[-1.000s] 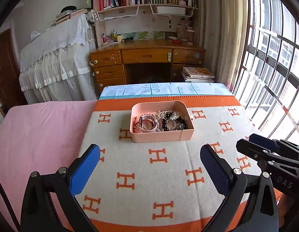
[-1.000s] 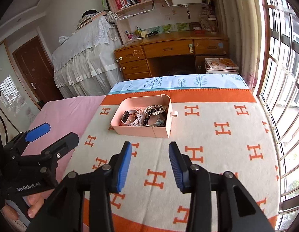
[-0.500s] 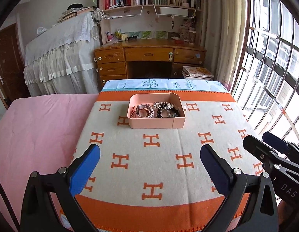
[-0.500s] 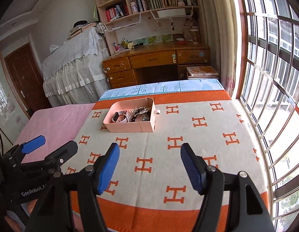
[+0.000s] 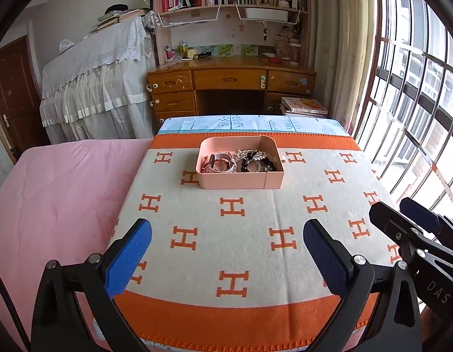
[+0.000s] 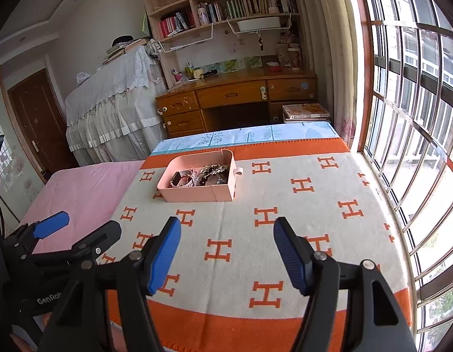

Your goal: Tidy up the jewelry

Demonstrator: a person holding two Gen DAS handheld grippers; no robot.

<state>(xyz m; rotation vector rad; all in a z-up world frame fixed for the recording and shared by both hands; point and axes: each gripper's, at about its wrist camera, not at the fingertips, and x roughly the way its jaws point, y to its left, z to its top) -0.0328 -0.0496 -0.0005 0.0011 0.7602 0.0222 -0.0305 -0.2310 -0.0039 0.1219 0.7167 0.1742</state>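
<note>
A pink tray [image 5: 239,181] [image 6: 197,195] sits toward the far end of a cream blanket with orange H marks [image 5: 232,234] [image 6: 285,199]. It holds a pale watch strap and bracelets [image 5: 220,162] [image 6: 182,179] on the left and a pile of dark and sparkly beaded jewelry [image 5: 255,160] [image 6: 213,173] on the right. My left gripper [image 5: 226,249] hangs open over the blanket's near end, nothing between its blue pads. My right gripper [image 6: 226,250] is open too and holds nothing. Each gripper shows at the edge of the other's view [image 5: 417,228] [image 6: 74,234].
The blanket lies on a bed with a pink sheet [image 5: 59,193] to the left. A barred window [image 5: 417,102] runs along the right side. Beyond the bed stand a wooden desk [image 5: 229,88] with bookshelves and a cloth-covered piece of furniture [image 5: 97,82].
Both grippers drew back from the tray, which now looks smaller and farther off. The right gripper's jaws spread wider. The tray and jewelry stayed put.
</note>
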